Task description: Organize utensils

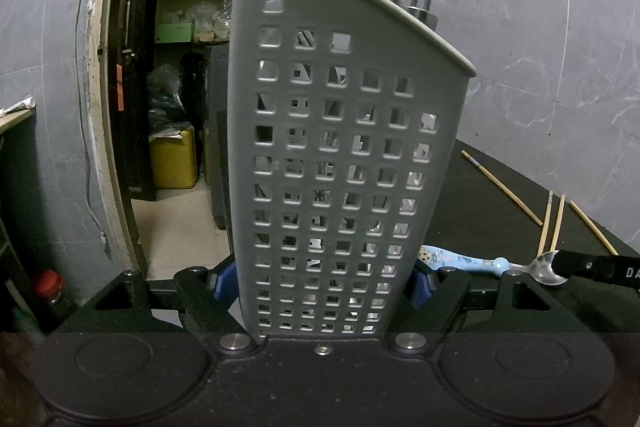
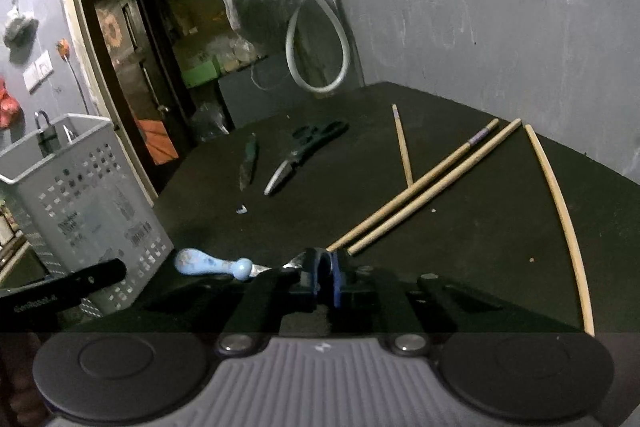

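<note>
Right tongs: pinching the metal end of the spoon, which is lying on the desk.
Left tongs: gripping the upright grey basket by its sides.
Chopsticks: lying loose beyond.
Pliers: lying farther back.

Your left gripper — black, with blue pads — sits against the pale grey plastic utensil caddy, its wall patterned with rows of small square holes. The light-blue ceramic-handled spoon carries a faint darker print, too blurred to make out. On the black table mat you have tan wooden chopsticks, two of them with a purplish band near the end, and dark green-handled pliers — steel-grey at the nose.
</note>
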### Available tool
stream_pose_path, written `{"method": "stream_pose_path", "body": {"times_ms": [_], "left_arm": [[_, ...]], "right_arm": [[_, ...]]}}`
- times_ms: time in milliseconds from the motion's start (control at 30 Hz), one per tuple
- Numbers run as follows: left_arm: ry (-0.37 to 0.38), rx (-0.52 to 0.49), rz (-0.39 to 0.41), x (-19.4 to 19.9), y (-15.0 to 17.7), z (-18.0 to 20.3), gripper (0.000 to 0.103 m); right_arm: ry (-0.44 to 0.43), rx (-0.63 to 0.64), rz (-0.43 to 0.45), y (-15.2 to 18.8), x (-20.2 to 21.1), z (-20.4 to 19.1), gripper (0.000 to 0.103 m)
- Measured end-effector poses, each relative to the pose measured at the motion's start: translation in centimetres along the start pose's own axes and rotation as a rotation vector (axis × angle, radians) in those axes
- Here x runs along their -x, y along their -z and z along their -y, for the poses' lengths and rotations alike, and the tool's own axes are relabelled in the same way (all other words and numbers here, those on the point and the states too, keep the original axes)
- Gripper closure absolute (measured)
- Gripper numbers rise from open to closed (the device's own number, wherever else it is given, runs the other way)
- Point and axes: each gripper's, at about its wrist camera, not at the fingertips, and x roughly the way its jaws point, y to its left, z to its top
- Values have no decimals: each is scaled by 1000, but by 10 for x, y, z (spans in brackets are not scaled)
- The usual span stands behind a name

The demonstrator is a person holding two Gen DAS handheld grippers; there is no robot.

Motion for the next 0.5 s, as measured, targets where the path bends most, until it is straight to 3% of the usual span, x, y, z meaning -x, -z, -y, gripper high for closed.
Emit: {"method": "stream_pose_path", "body": {"times_ms": [167, 367, 500], "left_arm": [[-3, -4, -1, -1, 0, 0, 23], [-4, -5, -2, -2, 0, 0, 23], [-2, -4, -1, -2, 0, 1, 23]], "right_arm": [[-20, 16, 79, -3, 11, 3, 99], [-11, 182, 199, -21, 29, -10, 101], [-13, 299, 231, -35, 36, -22, 101]]}}
